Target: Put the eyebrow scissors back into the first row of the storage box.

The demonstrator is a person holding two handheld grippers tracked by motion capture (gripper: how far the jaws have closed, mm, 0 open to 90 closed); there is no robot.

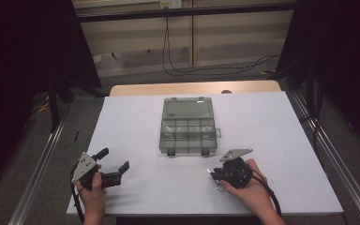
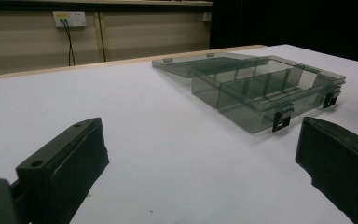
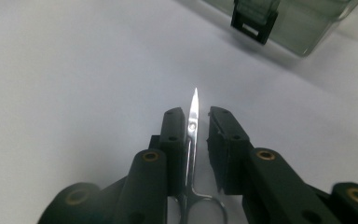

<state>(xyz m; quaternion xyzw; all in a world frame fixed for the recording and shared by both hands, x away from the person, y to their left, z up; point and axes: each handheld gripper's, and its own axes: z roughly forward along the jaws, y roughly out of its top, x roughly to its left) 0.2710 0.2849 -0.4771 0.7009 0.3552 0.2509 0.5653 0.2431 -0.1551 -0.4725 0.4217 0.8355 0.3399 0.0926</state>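
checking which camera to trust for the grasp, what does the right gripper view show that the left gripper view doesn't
Right gripper view: small steel scissors lie between the right gripper's narrowly parted black jaws, tip pointing ahead, with a gap at one pad. Left gripper view: the smoky clear plastic compartment box whole, lid folded back, plus a white wall socket and the left gripper's wide-open jaws. Both: the white table and a black latch on the box's front.

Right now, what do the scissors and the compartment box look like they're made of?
The scissors look like polished steel: bright, mirror-like blades and thin silvery loops. The compartment box seems to be smoky translucent plastic, since its dividers show through the walls; its latches look like opaque black plastic.
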